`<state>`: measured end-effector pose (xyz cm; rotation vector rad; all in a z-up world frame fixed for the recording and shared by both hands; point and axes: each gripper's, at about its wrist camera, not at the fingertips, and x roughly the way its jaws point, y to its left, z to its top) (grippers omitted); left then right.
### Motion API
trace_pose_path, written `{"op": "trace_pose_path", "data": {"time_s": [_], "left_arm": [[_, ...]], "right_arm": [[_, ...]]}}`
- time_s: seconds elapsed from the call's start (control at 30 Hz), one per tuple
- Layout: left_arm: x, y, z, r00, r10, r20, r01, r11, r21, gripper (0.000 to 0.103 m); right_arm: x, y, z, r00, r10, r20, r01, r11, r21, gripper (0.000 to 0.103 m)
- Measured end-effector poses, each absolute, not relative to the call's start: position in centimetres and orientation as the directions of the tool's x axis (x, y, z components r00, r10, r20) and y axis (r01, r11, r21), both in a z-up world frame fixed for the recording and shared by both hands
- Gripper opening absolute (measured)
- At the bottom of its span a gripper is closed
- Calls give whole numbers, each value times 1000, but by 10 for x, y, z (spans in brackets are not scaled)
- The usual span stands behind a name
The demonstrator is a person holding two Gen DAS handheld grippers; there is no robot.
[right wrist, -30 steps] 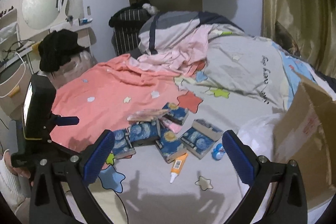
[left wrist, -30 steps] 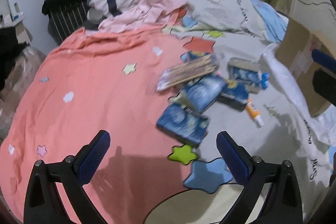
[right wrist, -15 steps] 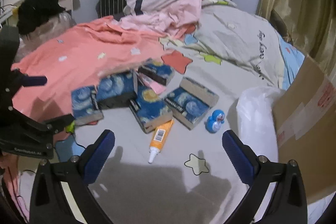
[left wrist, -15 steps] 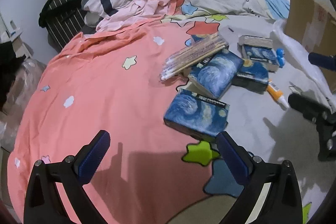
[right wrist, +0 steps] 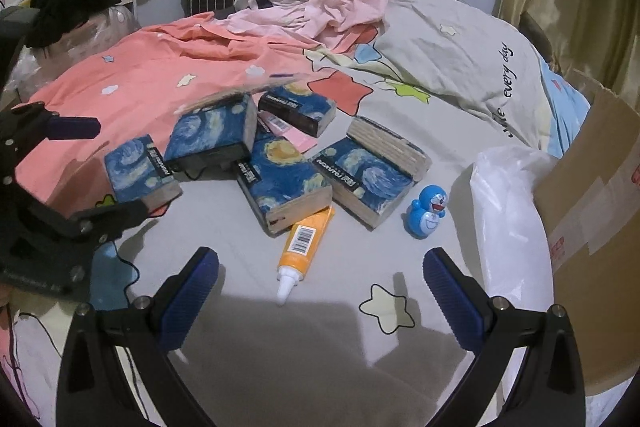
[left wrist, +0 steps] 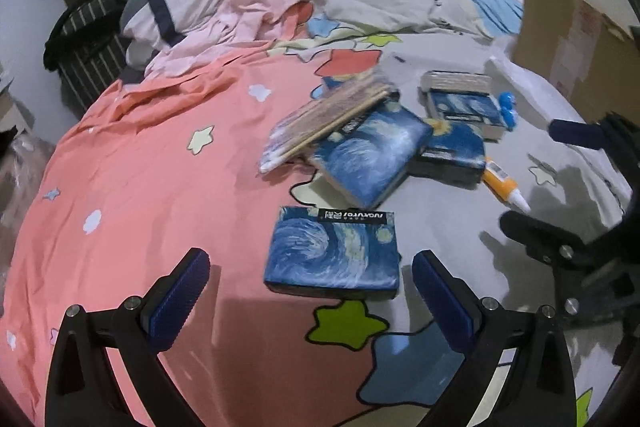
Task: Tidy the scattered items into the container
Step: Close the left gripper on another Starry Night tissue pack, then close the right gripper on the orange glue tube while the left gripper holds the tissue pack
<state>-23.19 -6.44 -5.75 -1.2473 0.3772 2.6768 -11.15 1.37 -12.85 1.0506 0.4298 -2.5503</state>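
Approaching | left gripper spread wide, empty, lined up on nearest blue book | right gripper spread over orange tube | cardboard box set at right for drop-off

Left tool with black angular arms, ribbed blue pads, silver screws, right tool built alike, white sleeve edge beside it

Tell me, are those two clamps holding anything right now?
No. The left gripper and right gripper are both open and empty; the nearest book and the glue tube lie untouched on the bed.
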Motion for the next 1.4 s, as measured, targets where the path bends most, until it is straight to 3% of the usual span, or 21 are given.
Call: {"op": "trace_pose_path", "data": {"time_s": [0.13, 0.3, 0.37, 0.5, 0.63, 1.0, 1.17, 1.3, 1.37, 1.4], "left_arm": [[-234, -58, -63, -631, 14, -776, -255, -948, 190, 103], [-240, -57, -70, -609, -9, -793, -246, -949, 199, 103], [-243, -55, -70, -607, -17, -795, -241, -949, 204, 103], [-248, -58, -71, -584, -1, -812, -232, -958, 167, 102], [-250, -63, -69, -530, 85, -844, -252, -966, 60, 69], [-237, -58, -65, -552, 58, -832, -261, -960, 106, 68], [-233, -56, -64, -542, 60, -838, -263, -959, 101, 68], [-227, -55, -63, -539, 67, -839, -266, -959, 94, 68], [-223, -54, -62, -539, 65, -840, -265, -960, 95, 68], [-220, -54, -60, -540, 66, -839, -264, -960, 94, 68]], "right_arm": [[-111, 11, -131, -667, -195, -719, 431, -888, -159, 102], [-113, 8, -133, -655, -199, -728, 441, -884, -155, 92], [-119, 7, -139, -632, -198, -750, 446, -884, -142, 83], [-120, 5, -141, -631, -187, -753, 444, -882, -154, 82], [-121, 4, -142, -631, -189, -753, 447, -881, -153, 82], [-125, 10, -144, -603, -224, -765, 449, -889, -94, 78], [-121, 5, -143, -583, -258, -770, 471, -880, -61, 47], [-116, -1, -142, -580, -274, -767, 495, -867, -65, 33], [-114, 0, -142, -572, -291, -767, 504, -862, -49, 18], [-114, 1, -142, -558, -309, -770, 510, -860, -25, 16]]}}
